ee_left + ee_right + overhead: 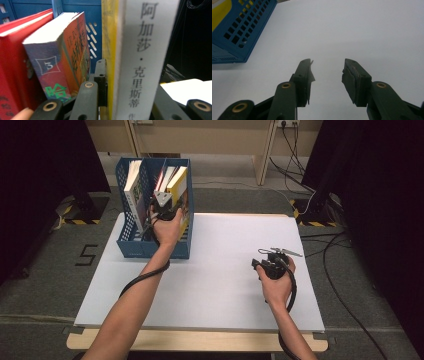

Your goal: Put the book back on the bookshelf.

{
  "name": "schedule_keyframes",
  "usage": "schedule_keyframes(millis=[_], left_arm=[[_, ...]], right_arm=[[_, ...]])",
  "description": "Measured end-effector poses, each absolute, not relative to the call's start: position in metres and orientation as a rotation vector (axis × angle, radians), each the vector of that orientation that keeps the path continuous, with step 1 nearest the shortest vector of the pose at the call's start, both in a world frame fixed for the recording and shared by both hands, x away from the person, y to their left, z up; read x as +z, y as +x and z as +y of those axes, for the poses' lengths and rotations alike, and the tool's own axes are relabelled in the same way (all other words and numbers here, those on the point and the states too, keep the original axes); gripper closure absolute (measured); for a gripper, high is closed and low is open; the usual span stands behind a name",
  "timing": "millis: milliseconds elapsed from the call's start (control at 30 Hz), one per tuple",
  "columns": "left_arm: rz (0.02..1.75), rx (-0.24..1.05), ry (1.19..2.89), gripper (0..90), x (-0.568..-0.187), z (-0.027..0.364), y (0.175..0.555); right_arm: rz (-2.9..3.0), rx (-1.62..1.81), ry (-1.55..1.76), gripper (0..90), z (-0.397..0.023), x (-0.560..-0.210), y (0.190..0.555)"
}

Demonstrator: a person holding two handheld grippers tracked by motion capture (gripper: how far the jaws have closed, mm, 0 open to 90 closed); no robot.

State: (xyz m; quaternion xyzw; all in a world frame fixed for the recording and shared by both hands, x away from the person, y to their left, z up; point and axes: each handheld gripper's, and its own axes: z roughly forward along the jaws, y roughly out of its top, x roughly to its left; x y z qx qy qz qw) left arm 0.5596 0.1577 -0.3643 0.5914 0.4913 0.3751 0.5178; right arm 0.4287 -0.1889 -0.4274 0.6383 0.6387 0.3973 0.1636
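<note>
A blue slotted file rack (131,245) stands at the table's far left with several upright books in it. My left gripper (165,202) reaches into its right compartment and is shut on a book with a white spine and yellow cover (142,62); one jaw lies against the yellow cover and the other against the far side. That yellow book (178,180) is the rightmost one in the rack. My right gripper (262,262) hovers low over the white table (225,285) at the right, open, with nothing between its fingers (328,67).
Beside the held book stand an orange paperback (72,50) and a red hardback (12,62). Another white book (132,182) fills the rack's left compartment. A corner of the rack (239,32) lies left of my right gripper. Cables trail on the floor (330,245).
</note>
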Motion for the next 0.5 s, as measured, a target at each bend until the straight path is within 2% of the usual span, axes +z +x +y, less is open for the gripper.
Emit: schedule_keyframes(millis=[500], left_arm=[[1.196,0.911,1.455,74.4,-0.380,0.153,0.568]], right_arm=[[1.841,1.127,1.821,58.1,-0.190,-0.432,0.429]])
